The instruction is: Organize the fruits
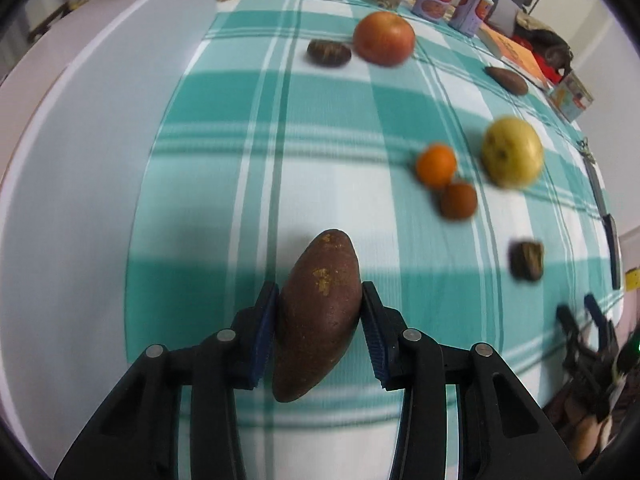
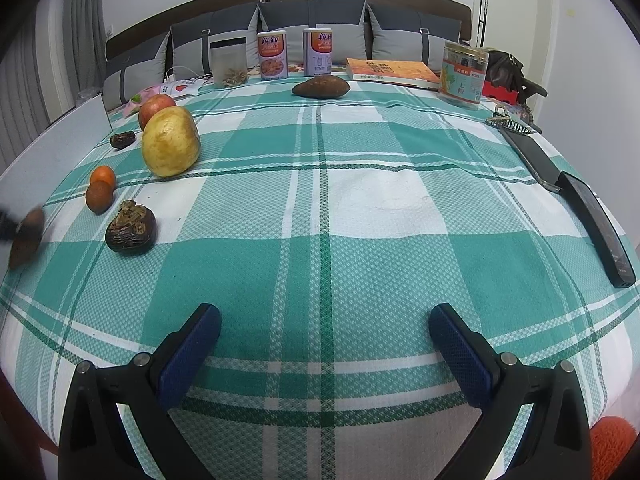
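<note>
My left gripper [image 1: 320,300] is shut on a brown sweet potato [image 1: 318,312] and holds it above the green checked cloth [image 1: 224,184]. It shows blurred at the left edge of the right wrist view [image 2: 26,236]. My right gripper [image 2: 325,316] is open and empty, low over the cloth's near edge [image 2: 328,272]. On the cloth lie a red apple [image 2: 156,109], a yellow pear [image 2: 171,141], two small oranges [image 2: 103,177] [image 2: 98,197], a dark wrinkled fruit [image 2: 131,230], a dark date [image 2: 122,140] and a second sweet potato [image 2: 321,88].
A white board [image 1: 92,128] lies along the cloth's left side. At the back stand two tins [image 2: 272,55] [image 2: 318,52], a clear container [image 2: 228,63], a jar [image 2: 464,74] and a book [image 2: 392,71]. A knife [image 2: 532,156] and a dark remote [image 2: 600,228] lie at the right.
</note>
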Available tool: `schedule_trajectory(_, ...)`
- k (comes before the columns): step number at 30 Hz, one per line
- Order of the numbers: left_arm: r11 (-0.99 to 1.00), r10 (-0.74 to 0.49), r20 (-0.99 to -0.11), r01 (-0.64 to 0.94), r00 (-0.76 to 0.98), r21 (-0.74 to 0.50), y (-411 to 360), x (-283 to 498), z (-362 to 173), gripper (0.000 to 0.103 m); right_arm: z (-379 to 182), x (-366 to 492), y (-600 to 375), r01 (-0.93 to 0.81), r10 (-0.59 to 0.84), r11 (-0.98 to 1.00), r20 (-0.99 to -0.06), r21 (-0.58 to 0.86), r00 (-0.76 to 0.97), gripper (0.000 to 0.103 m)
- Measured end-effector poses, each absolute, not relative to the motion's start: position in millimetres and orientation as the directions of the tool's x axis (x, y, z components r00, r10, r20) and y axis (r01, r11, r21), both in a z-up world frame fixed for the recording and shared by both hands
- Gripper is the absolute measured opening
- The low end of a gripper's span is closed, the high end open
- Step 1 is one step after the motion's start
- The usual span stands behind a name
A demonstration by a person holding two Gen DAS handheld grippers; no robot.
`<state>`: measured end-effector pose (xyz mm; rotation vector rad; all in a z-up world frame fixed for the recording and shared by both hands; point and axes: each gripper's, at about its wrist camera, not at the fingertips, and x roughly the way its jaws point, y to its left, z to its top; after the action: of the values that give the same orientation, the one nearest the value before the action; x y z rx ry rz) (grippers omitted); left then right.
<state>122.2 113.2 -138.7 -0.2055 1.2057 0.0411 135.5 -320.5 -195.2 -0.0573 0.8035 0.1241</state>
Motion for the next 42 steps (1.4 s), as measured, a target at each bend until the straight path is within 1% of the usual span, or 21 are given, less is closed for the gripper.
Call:
schedule_trajectory(2,0.983,-0.047,-0.922,-0.144,0.385,-0.111,109,112,-141,0.044,-195,136,-320,-0.133,0.088,0.991,-0.719,-0.005,0.689,0.103)
schedule_trajectory(4,0.984,-0.012,-0.906,-0.156,0.423,-0.086,105,104,-139,0.058,-195,135,-319,-0.133,0.088,0.991,-0.721,-0.005,0.687,0.103)
schedule_trajectory(5,0.984,0.002,-0.9,-0.16,0.436,-0.076,104,101,-138,0.072,-194,136,-319,-0.136,0.089,0.991,-0.729,-0.006,0.678,0.103)
schedule_trajectory(6,0.984,0.012,-0.893,-0.162,0.449,-0.068,104,98,-136,0.078,-191,136,-319,-0.146,0.094,0.989,-0.747,-0.003,0.658,0.103)
schedule_trajectory(8,0.987,0.033,-0.879,-0.156,0.475,-0.047,102,94,-133,0.078,-186,133,-319,-0.163,0.124,0.986,-0.764,0.024,0.634,0.103)
schedule_trajectory(11,0.99,0.057,-0.868,-0.141,0.493,-0.014,99,89,-131,0.078,-174,116,-316,-0.188,0.174,0.98,-0.729,0.064,0.662,0.103)
schedule_trajectory(15,0.991,0.085,-0.855,-0.135,0.512,0.018,98,83,-130,0.079,-165,106,-297,-0.236,0.178,0.972,-0.705,0.016,0.686,0.103)
schedule_trajectory(21,0.99,0.109,-0.839,-0.136,0.532,0.042,99,78,-129,0.079,-171,100,-279,-0.289,0.196,0.957,-0.721,-0.006,0.664,0.103)
schedule_trajectory(35,0.989,0.121,-0.838,-0.141,0.533,0.053,100,73,-130,0.079,-171,101,-285,-0.274,0.186,0.962,-0.723,-0.005,0.666,0.103)
schedule_trajectory(37,0.99,0.102,-0.839,-0.136,0.535,0.034,102,72,-129,0.079,-171,101,-284,-0.277,0.191,0.961,-0.722,-0.001,0.665,0.103)
schedule_trajectory(41,0.987,-0.061,-0.84,-0.095,0.539,-0.132,121,73,-129,0.079,-169,106,-284,-0.303,0.236,0.952,-0.724,0.039,0.649,0.103)
schedule_trajectory(42,0.985,-0.075,-0.839,-0.094,0.539,-0.148,125,73,-130,0.079,-167,109,-284,-0.312,0.26,0.948,-0.723,0.065,0.64,0.103)
